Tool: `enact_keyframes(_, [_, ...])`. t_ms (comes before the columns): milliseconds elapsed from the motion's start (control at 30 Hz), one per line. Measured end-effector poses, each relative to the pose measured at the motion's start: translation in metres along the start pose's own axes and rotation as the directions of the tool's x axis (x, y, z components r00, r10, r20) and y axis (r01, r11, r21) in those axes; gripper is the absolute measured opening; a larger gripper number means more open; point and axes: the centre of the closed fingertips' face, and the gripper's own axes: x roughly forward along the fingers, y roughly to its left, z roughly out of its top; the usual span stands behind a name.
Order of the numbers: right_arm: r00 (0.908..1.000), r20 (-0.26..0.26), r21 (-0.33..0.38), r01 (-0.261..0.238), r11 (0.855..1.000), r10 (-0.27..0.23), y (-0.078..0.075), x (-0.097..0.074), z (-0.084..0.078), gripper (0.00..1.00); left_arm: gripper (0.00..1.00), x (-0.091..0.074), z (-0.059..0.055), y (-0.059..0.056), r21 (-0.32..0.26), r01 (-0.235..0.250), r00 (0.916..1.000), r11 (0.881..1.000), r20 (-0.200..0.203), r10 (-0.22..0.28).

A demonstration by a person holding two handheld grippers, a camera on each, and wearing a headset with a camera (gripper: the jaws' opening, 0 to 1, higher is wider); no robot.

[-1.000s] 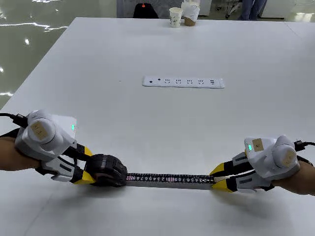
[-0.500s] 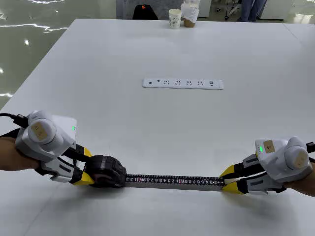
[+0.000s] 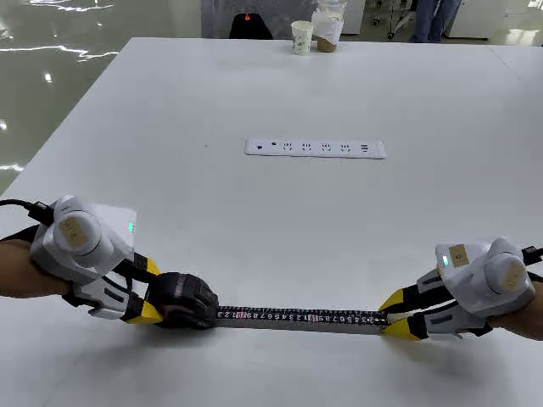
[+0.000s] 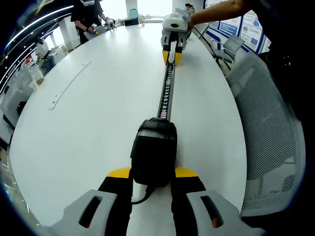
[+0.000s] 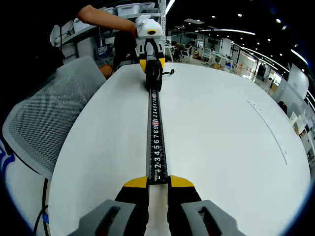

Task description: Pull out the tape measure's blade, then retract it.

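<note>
In the lower left of the head view, the left gripper (image 3: 148, 290) has its yellow-tipped jaws closed narrowly on the black tape measure case (image 3: 182, 298), which rests on the white table (image 3: 280, 220). The left gripper view shows the case (image 4: 153, 150) clamped by its sides in the bottom centre of the frame, a jaw pressed against each flank.

From the case the blade (image 3: 297, 317) runs out flat along the table's near edge towards the lower right of the head view, its printed numbers facing up. There the right gripper (image 3: 392, 315) pinches the blade's free end, jaws almost together. In the right gripper view the blade (image 5: 155, 137) starts between the yellow tips at the bottom centre and stretches straight up the frame to the case, held by the other gripper near the top.

A white power strip (image 3: 316, 148) lies in the middle of the table, well apart from the tape. A paper cup (image 3: 301, 36) stands at the far edge, top centre of the head view. A grey mesh chair (image 5: 44, 128) sits beside the table at the left of the right gripper view
</note>
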Motion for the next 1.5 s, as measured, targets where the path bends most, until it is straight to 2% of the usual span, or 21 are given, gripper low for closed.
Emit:
enact_keyframes(533, [0.9990,-0.044,-0.019,-0.010,1.000,0.009,-0.002,0.001,-0.001,0.12,0.24,0.000,0.000,0.000,0.016,0.003,0.9999,1.000,-0.015,-0.003])
enact_keyframes(567, [0.9981,-0.061,-0.019,-0.009,1.000,0.008,-0.001,0.001,-0.004,0.12,0.25,0.000,0.000,0.000,0.016,0.003,0.9999,1.000,-0.016,-0.003])
enact_keyframes(833, [0.9978,-0.067,-0.023,-0.002,1.000,0.000,-0.002,0.001,-0.003,0.13,0.25,0.000,0.000,0.001,0.016,-0.002,0.9998,1.000,-0.020,0.002])
enact_keyframes(1100, [0.9978,-0.063,-0.005,0.019,1.000,-0.019,-0.002,-0.005,-0.003,0.17,0.32,-0.006,-0.002,0.002,-0.005,-0.015,0.9997,1.000,-0.017,0.015])
enact_keyframes(1500, [0.9967,-0.059,0.014,0.056,0.998,-0.055,0.004,-0.014,-0.001,0.26,0.45,-0.011,-0.007,-0.011,-0.056,-0.022,0.9997,0.998,0.002,0.022])
